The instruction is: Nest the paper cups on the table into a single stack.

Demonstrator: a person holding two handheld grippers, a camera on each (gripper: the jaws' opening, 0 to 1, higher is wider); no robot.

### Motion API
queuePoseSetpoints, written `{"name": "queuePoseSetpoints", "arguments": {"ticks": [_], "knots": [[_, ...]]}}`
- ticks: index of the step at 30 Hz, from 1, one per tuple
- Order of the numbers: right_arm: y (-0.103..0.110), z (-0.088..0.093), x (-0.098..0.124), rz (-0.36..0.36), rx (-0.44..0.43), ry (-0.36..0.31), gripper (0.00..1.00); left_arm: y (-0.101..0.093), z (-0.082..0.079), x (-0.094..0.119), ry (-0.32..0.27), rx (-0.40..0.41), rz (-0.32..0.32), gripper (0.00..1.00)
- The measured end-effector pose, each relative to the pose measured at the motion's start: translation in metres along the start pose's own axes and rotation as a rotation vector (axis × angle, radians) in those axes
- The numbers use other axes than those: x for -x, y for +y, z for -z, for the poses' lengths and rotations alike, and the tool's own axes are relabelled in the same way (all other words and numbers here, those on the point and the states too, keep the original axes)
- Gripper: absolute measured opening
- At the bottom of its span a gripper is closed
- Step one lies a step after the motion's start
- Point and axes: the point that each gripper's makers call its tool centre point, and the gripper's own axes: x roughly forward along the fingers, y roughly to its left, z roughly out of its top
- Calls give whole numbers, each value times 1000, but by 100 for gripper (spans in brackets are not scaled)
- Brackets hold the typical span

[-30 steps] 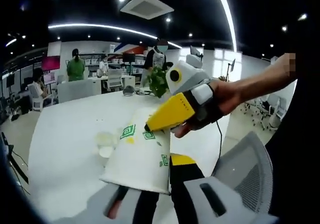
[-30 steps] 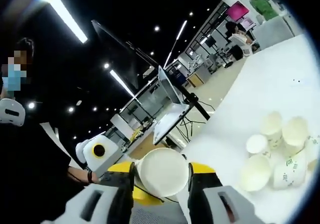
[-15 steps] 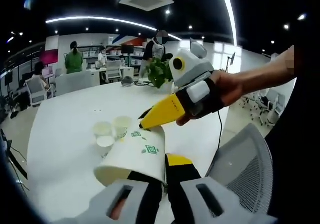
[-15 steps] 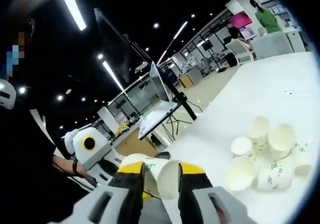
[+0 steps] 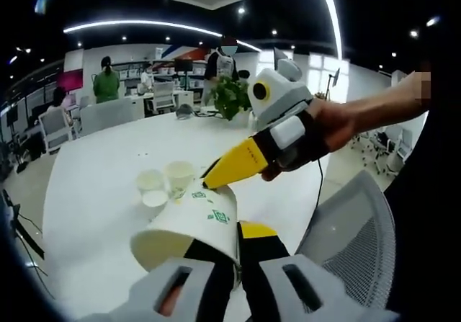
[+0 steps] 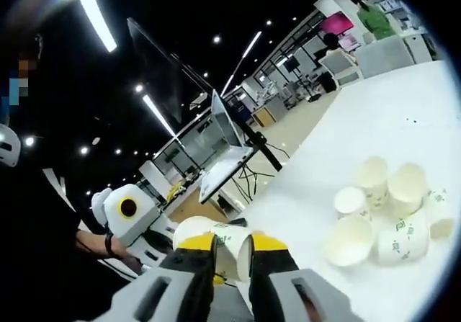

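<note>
Two grippers meet at one paper cup, held up off the bench. In the left gripper view, nearest the camera, the left gripper point(image 5: 234, 246) is clamped on the wall of the held cup point(image 5: 189, 225), which lies on its side: its open mouth faces near and left, its base points far and right. Just beyond, the right gripper point(image 5: 223, 174) comes in from the right, its yellow tips touching the far upper end of that same cup. From the right gripper view, the right gripper point(image 6: 232, 253) has its jaws drawn close together on a cup rim point(image 6: 216, 237), and the left gripper's body sits low at the left behind it; whether this is a second cup being seated or the same one, I cannot tell.

Farther out on the white bench point(image 6: 403, 135) stands the cluster of loose cups point(image 6: 385, 210), some upright, some tipped over, touching one another. They lie to the far right of the right gripper, well apart from it, so that hand looks nearer for fetching the next one.
</note>
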Motion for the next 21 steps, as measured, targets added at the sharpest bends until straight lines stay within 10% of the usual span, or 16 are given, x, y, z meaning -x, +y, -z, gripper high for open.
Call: {"name": "queuePoseSetpoints", "arguments": {"ticks": [21], "knots": [[-47,13,49,357,210,-17,66,20,7,-22,117,-49,24,0]]}}
